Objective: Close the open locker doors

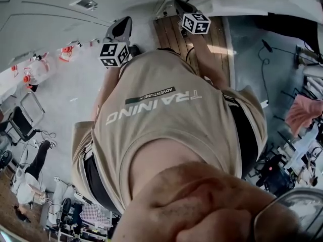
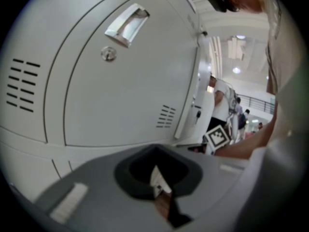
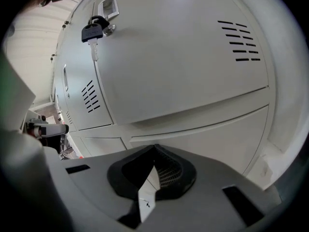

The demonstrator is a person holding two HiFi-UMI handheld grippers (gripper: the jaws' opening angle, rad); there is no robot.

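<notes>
In the left gripper view a pale grey locker door (image 2: pixel 120 95) fills the frame, with a recessed handle (image 2: pixel 126 24), a round lock (image 2: pixel 108 54) and vent slots. Its right edge (image 2: pixel 189 98) shows as a raised strip; whether it is ajar I cannot tell. My left gripper (image 2: pixel 157 180) sits close to this door, jaws together and empty. The right gripper view shows another locker door (image 3: pixel 178 62) lying flush, with a dark key (image 3: pixel 92 33) hanging in its lock. My right gripper (image 3: pixel 150 178) is shut and empty. The head view shows both grippers, left (image 1: pixel 121 32) and right (image 1: pixel 184 9), raised toward the lockers.
A person's beige shirt (image 1: pixel 171 120) fills the middle of the head view. Chairs (image 1: pixel 22 117) and red-capped bottles (image 1: pixel 38 69) are at the left, a clothes rack (image 1: pixel 303 112) at the right. People (image 2: pixel 222 100) stand beyond the locker's edge. Lower locker doors (image 3: pixel 203 139) are flush.
</notes>
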